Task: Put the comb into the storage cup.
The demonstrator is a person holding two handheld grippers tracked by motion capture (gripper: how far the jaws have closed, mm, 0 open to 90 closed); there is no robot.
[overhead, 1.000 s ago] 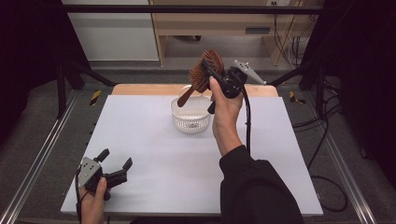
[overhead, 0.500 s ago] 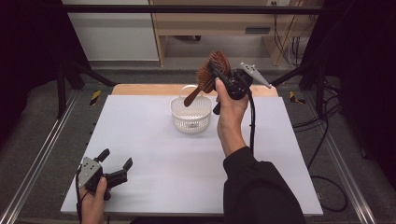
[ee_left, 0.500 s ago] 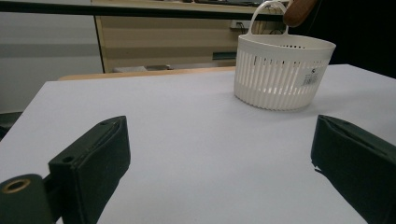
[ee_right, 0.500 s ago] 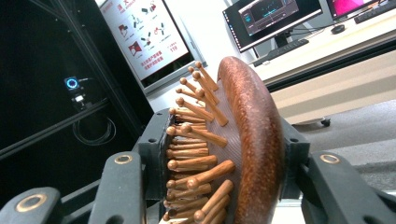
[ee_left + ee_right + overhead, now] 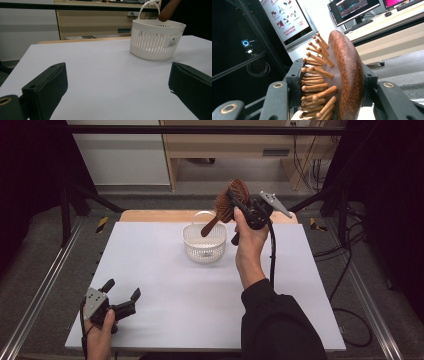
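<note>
Oval reddish-brown wooden hairbrush (image 5: pixel 231 200) with rows of round-tipped wooden pins, held in the air in the upper middle of the high view, head up and tilted, slim handle slanting down-left toward the rim of the round white slatted plastic basket (image 5: pixel 204 246). Handle tip just over the basket's opening, upper right of the left gripper view (image 5: pixel 169 10); touching the rim or not, cannot tell. In the right gripper view, brush head (image 5: pixel 342 75) upright between the two black jaws, polished back to the right, pins to the left. Right gripper (image 5: pixel 241 205) clenched on the brush head, one jaw against the pins, the other against the smooth back. Left gripper (image 5: pixel 121 296) at the lower left of the high view, low on the white table (image 5: pixel 165 285), jaws spread wide, nothing between them, well apart from the basket. Basket with thin arched handle and small label, standing on the table at upper right of the left gripper view (image 5: pixel 157 40).
</note>
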